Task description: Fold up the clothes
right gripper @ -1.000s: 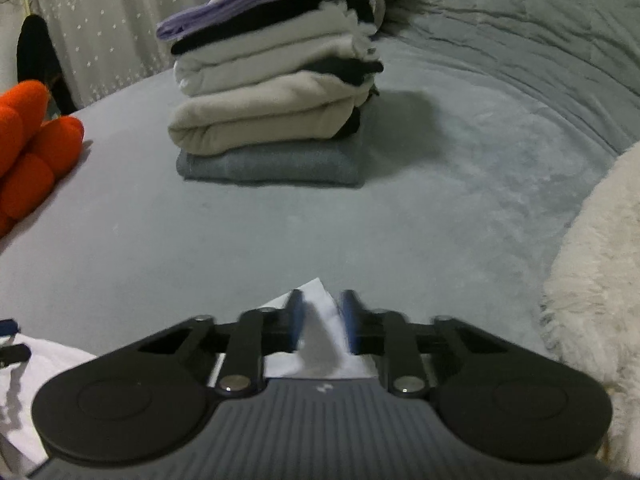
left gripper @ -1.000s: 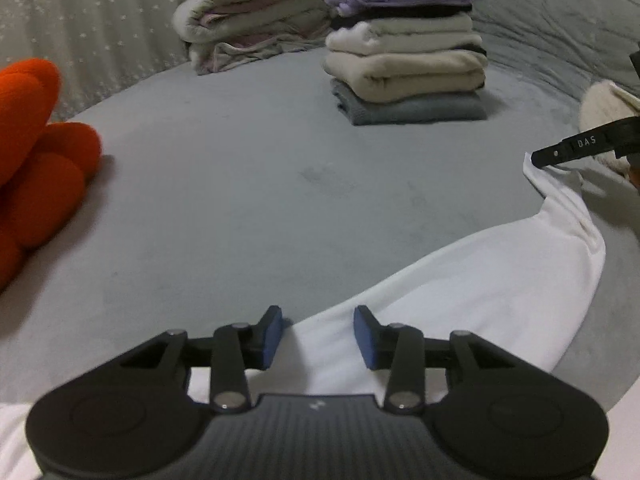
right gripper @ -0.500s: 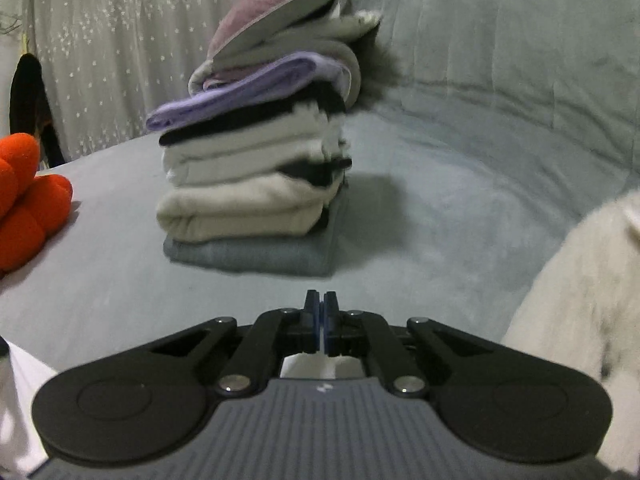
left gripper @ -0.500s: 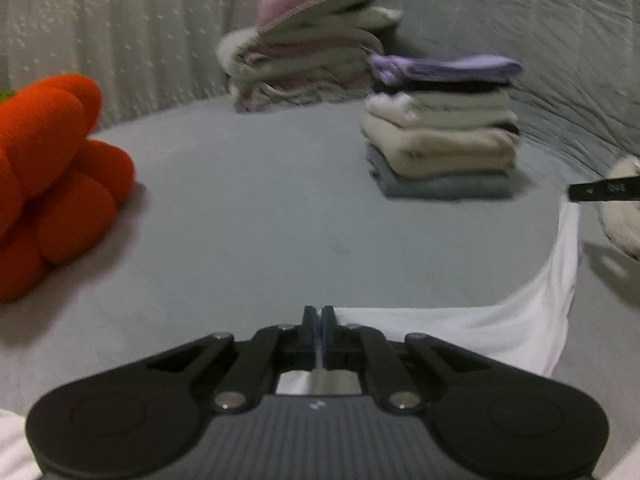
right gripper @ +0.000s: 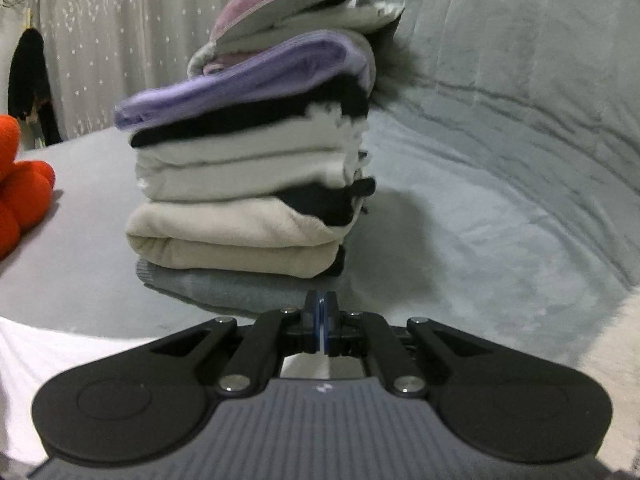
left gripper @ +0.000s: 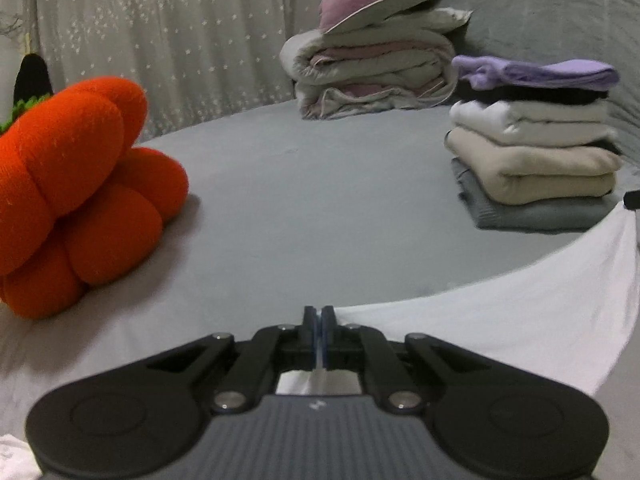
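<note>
Folding has only begun: left tongs (left gripper: 319, 322) and right tongs (right gripper: 320, 320) are each pinched tight on the white cloth (left gripper: 500, 320), lifted near the bed's (left gripper: 320, 208) front edge, beside the folded pile (left gripper: 536, 148).

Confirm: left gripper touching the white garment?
Touching. The left wrist view shows the left gripper shut on the white garment, with fabric pinched between the pads.
</note>
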Demonstrator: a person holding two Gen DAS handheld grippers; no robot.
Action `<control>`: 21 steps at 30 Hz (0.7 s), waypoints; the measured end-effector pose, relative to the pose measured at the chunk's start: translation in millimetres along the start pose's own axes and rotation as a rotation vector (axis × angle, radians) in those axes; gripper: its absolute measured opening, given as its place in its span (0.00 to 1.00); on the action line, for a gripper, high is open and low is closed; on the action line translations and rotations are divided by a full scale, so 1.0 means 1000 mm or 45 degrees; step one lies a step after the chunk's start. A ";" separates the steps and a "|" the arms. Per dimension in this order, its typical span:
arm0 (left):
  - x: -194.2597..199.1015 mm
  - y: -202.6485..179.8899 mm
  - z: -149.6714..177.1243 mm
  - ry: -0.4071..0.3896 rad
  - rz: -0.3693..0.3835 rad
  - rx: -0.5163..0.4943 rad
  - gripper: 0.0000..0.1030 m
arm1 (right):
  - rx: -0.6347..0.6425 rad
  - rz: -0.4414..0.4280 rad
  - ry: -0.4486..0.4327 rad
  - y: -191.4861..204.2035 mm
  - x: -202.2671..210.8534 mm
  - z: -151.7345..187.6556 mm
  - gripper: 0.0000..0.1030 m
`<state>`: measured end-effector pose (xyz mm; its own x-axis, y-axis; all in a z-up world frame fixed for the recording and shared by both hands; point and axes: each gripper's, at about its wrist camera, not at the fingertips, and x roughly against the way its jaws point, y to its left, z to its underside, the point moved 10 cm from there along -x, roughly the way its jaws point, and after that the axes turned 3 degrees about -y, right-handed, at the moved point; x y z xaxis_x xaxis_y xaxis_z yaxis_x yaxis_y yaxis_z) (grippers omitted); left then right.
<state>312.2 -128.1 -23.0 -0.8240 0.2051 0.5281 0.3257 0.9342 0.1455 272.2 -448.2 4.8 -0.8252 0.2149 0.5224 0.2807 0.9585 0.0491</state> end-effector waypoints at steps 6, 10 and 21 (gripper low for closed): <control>-0.016 -0.008 0.019 0.072 -0.037 -0.071 0.07 | -0.093 -0.004 0.146 -0.004 -0.033 0.019 0.03; -0.005 -0.018 0.023 0.013 -0.072 -0.204 0.39 | -0.124 -0.024 0.137 -0.011 -0.020 0.015 0.21; 0.058 -0.042 0.021 -0.124 0.186 -0.071 0.43 | -0.315 -0.095 0.150 -0.028 0.019 0.032 0.43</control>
<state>240.7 -149.5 -16.0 -0.8061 0.3675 0.4638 0.4685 0.8752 0.1208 232.9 -464.8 -13.8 -0.7894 0.1087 0.6041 0.3447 0.8929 0.2898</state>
